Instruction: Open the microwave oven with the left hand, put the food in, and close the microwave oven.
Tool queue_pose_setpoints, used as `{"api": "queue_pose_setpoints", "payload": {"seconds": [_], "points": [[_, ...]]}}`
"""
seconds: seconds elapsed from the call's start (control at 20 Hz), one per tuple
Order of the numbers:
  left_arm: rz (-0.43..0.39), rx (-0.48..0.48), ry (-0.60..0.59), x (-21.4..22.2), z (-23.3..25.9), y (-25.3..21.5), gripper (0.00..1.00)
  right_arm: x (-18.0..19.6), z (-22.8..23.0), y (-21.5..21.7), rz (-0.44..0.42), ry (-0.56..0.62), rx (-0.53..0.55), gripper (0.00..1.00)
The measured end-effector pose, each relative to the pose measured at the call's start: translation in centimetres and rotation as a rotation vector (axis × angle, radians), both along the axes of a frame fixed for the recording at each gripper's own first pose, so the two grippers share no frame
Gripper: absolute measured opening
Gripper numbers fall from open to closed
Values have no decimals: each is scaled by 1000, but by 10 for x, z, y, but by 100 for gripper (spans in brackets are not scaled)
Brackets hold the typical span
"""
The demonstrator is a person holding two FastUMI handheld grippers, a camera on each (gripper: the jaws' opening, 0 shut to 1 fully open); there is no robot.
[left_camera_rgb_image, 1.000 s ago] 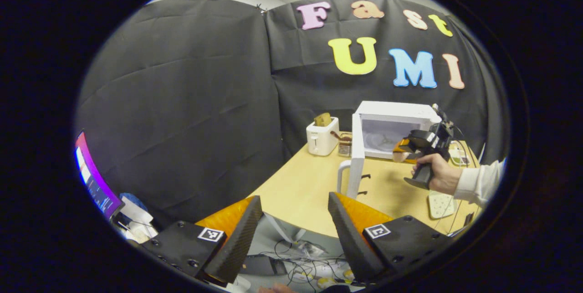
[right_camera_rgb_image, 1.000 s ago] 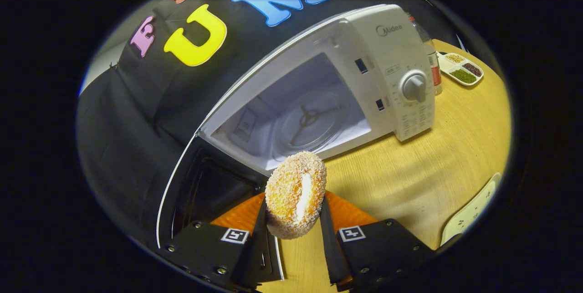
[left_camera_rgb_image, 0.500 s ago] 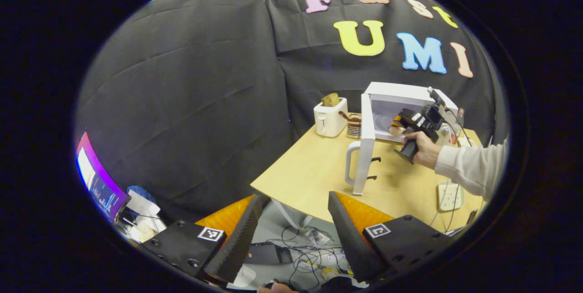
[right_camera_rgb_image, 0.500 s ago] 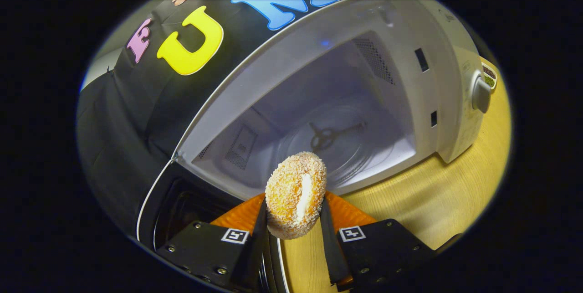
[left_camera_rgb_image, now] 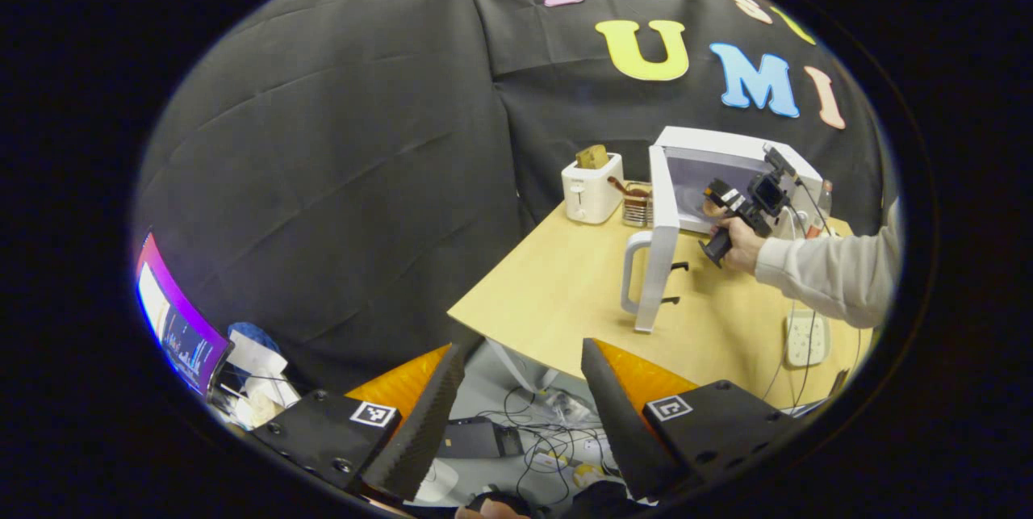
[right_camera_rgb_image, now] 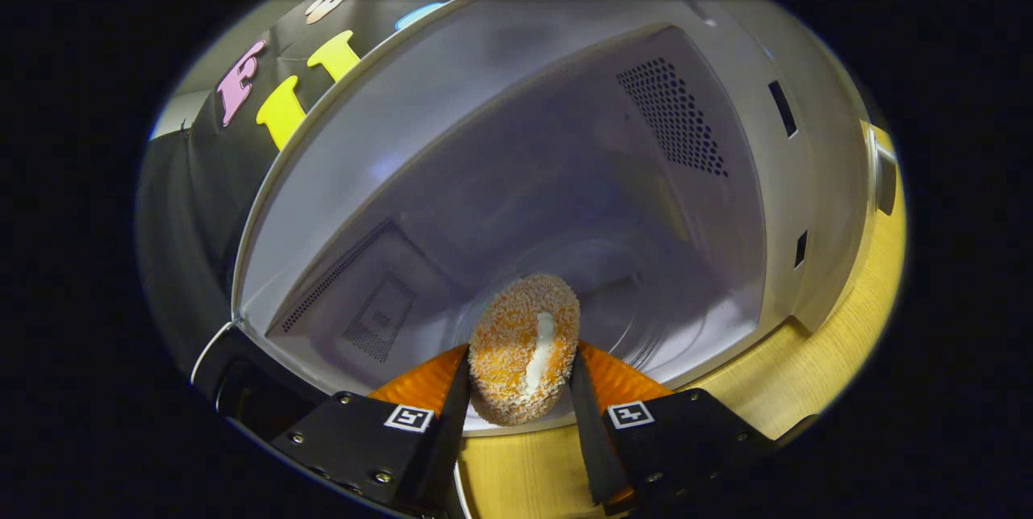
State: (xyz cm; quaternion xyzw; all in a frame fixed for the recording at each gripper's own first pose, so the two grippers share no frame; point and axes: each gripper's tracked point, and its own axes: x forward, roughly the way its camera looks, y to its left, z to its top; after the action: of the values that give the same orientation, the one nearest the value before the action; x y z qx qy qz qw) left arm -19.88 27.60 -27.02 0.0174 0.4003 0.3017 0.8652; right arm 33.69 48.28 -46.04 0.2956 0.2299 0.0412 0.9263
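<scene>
Wooden surface [left_camera_rgb_image: 557,301] bearing the open microwave [right_camera_rgb_image: 500,140]: right hand-held gripper [right_camera_rgb_image: 516,390] pinches the light, crumbly, likely soft doughnut [right_camera_rgb_image: 523,345] by its flanks at the cavity mouth; left hand-held gripper [left_camera_rgb_image: 516,398] gapes empty.

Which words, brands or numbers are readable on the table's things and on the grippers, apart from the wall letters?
None can be read.
Microwave: no writing on the parts seen.
Toaster: a small front mark, too small to read.
Left gripper and right gripper: square coded tags, no words.
</scene>
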Motion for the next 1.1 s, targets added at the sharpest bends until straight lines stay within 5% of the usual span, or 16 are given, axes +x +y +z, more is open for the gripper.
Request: {"api": "queue_pose_setpoints", "payload": {"seconds": [0.1,0.5,0.6,0.65,1.1], "points": [[7,-6,12,-4,0,-1,100,10,-5,-5,-38,-25,-20,67],[25,-5,27,-16,0,-2,97,23,-10,-5,-132,-8,14,76],[29,-9,21,-18,0,-3,100,19,-5,-1,-114,-8,47,82],[29,-8,19,-16,0,-3,97,18,-2,2,-109,0,59,96],[18,9,-53,9,6,2,97,-42,47,-10,131,-6,0,98]]}}
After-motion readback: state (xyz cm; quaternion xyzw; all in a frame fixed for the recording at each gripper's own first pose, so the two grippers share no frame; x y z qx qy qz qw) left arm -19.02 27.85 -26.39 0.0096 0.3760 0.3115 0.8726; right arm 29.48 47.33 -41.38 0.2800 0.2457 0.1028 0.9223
